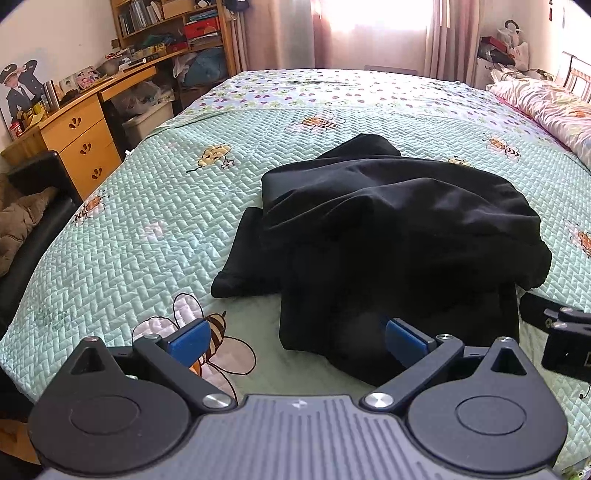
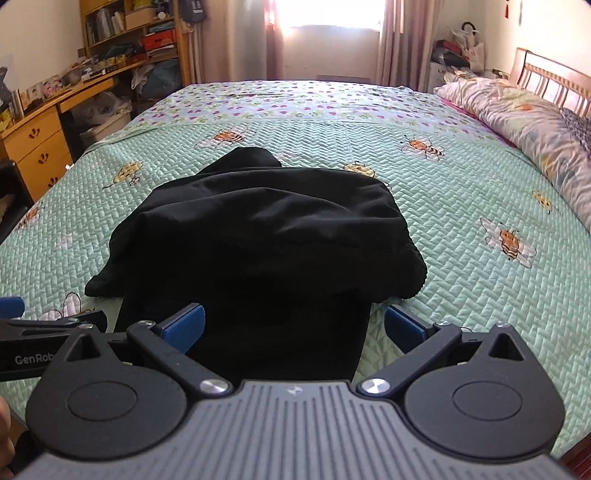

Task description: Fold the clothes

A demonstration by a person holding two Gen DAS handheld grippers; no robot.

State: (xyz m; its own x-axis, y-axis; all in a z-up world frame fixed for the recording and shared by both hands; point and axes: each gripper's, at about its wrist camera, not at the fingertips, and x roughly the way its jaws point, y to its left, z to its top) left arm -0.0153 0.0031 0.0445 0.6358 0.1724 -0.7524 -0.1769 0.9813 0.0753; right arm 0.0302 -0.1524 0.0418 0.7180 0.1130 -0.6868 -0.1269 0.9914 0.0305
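Observation:
A black garment (image 1: 388, 229) lies bunched and partly folded on the green quilted bedspread (image 1: 155, 206), a sleeve sticking out toward the left. My left gripper (image 1: 295, 338) hovers open over its near left corner, blue pads wide apart, nothing between them. In the right wrist view the same black garment (image 2: 273, 236) fills the middle, and my right gripper (image 2: 293, 326) is open above its near edge, straddling the cloth without clamping it. The right gripper's body (image 1: 565, 343) shows at the right edge of the left wrist view; the left gripper's finger (image 2: 48, 325) shows at the left of the right view.
A wooden desk with drawers (image 1: 81, 136) and cluttered bookshelves (image 1: 170, 26) stand left of the bed. Pillows with floral bedding (image 2: 535, 129) lie along the wooden headboard (image 2: 554, 81) on the right. A curtained window (image 2: 332, 22) is at the far end.

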